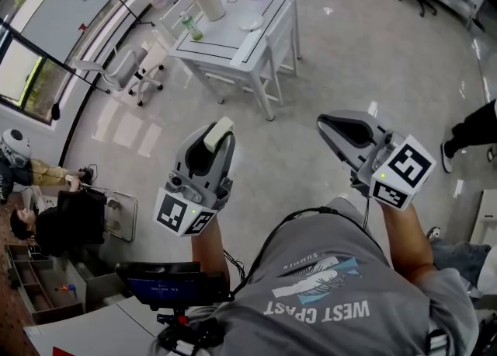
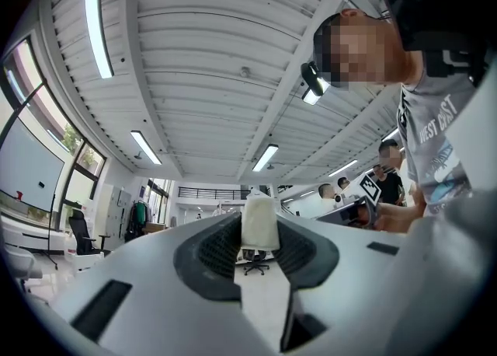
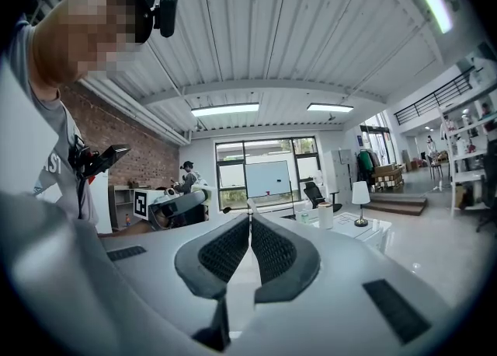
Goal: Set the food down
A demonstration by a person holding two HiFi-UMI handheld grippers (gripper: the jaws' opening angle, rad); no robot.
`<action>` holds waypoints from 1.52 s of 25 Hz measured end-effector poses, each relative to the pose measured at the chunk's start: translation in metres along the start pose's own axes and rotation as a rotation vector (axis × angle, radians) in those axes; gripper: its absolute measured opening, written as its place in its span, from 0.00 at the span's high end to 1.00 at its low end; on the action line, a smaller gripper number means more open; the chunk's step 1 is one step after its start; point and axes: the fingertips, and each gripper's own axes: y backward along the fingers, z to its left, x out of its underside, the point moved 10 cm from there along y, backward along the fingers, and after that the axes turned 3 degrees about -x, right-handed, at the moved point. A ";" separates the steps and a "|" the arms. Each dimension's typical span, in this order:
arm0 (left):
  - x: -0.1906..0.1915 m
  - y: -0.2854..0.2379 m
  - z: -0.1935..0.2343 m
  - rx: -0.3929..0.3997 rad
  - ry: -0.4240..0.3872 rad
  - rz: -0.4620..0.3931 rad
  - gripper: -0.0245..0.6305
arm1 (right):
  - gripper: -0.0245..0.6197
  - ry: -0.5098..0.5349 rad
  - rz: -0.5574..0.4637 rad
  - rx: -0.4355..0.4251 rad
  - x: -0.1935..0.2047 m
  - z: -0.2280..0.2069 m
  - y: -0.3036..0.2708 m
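The food, a pale cream soft-looking block (image 2: 259, 222), sits clamped between the jaws of the left gripper (image 1: 217, 135), its long axis upright and its top poking past the tips. The white square table (image 1: 233, 40) lies ahead and well apart, across open floor, slightly nearer this gripper. The right gripper (image 3: 250, 230) has its jaws together, with nothing between them.

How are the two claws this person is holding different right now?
The left claw is clamped on a pale block of food; the right claw holds nothing. The left claw's jaws stand apart around that block; the right claw's jaws are pressed together. Both have the same grey shape with dark ribbed pads.
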 end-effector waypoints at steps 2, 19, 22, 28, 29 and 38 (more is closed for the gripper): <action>0.002 -0.003 0.008 0.001 0.009 0.000 0.80 | 0.95 -0.002 0.008 0.007 -0.002 -0.004 -0.006; 0.038 -0.118 0.057 -0.081 -0.018 0.040 0.80 | 0.95 -0.010 0.005 -0.092 -0.017 -0.152 -0.044; 0.046 -0.137 0.060 -0.100 -0.025 0.045 0.80 | 0.95 -0.010 0.005 -0.111 -0.017 -0.178 -0.045; 0.060 -0.170 0.066 -0.112 -0.029 0.064 0.80 | 0.95 -0.028 0.012 -0.122 -0.012 -0.218 -0.047; 0.062 -0.173 0.068 -0.111 -0.031 0.067 0.80 | 0.95 -0.031 0.015 -0.123 -0.011 -0.222 -0.049; 0.076 -0.196 0.130 -0.081 -0.002 0.049 0.80 | 0.95 -0.019 0.045 -0.093 -0.022 -0.245 -0.095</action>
